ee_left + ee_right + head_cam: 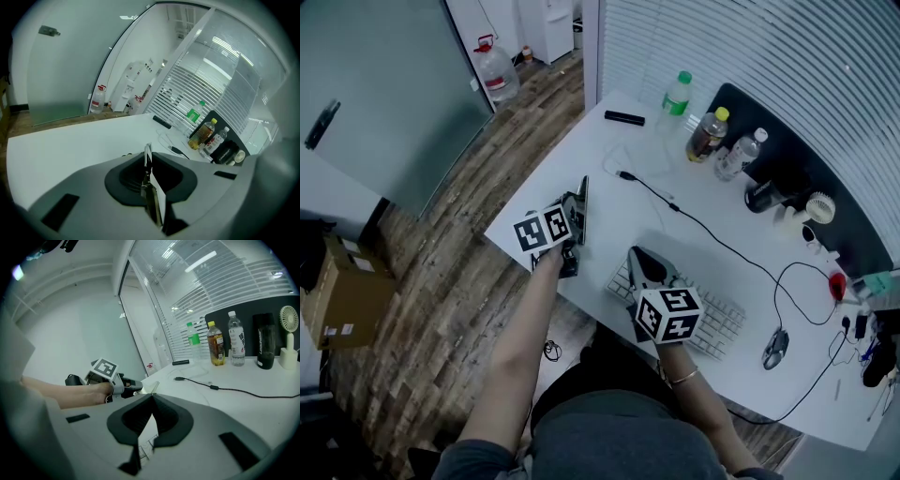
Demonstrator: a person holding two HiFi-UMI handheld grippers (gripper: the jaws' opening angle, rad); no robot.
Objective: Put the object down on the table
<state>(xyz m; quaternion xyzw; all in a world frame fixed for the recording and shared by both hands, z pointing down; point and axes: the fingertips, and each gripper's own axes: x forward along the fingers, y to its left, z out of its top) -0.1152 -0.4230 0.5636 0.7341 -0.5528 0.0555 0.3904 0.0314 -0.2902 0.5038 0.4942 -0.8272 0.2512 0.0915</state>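
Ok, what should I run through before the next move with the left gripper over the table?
1. Left gripper jaws: together or nearly so. Whether anything thin sits between them: cannot tell.
2. Bare table around the left gripper's tip for setting down: ok.
3. Black cable apart from the left gripper, its plug end lying a little ahead of the tip: ok.
4. Right gripper shut with nothing between its jaws, over the keyboard, apart from the left gripper: ok.
5. Bottles upright near the table's far edge, away from both grippers: ok.
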